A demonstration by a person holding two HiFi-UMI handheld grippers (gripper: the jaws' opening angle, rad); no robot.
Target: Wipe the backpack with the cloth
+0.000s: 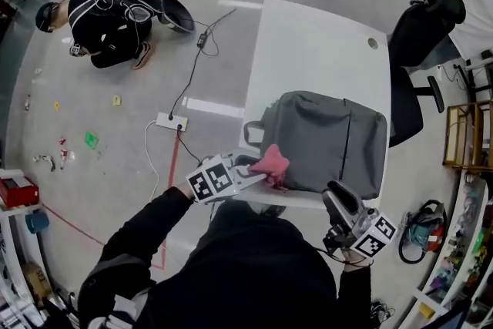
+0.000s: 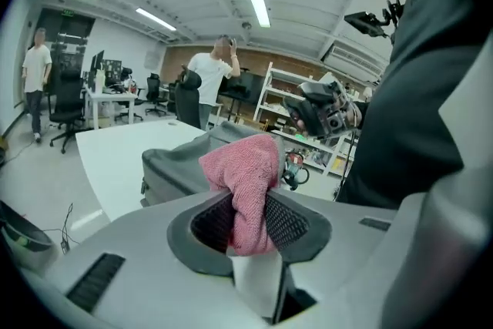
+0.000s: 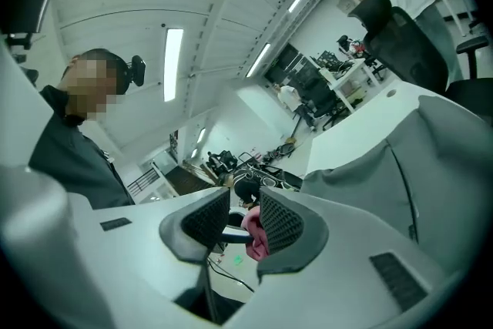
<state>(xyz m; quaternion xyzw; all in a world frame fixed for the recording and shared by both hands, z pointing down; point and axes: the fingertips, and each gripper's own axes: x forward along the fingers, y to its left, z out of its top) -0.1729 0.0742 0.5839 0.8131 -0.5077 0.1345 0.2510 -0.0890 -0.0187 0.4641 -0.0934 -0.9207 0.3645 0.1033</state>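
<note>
On the near end of the white table (image 1: 308, 42), in the head view, the grey backpack (image 1: 323, 139) lies flat, its long axis running across the picture, its carry loop pointing left. Your left gripper (image 1: 258, 179) sits at the pack's near-left corner with the pink cloth (image 1: 271, 164) bunched against that corner; your right gripper (image 1: 334, 192) hangs just off the near-right corner

In the left gripper view, your left gripper (image 2: 248, 219) has its jaws pinched on the cloth (image 2: 245, 189), which sticks up above them, with the backpack (image 2: 181, 162) stretching away behind it

In the right gripper view, your right gripper (image 3: 245, 219) has its jaws partly apart with nothing gripped; the backpack (image 3: 400, 173) lies at the right, and the cloth (image 3: 256, 235) shows beyond the gap
</note>
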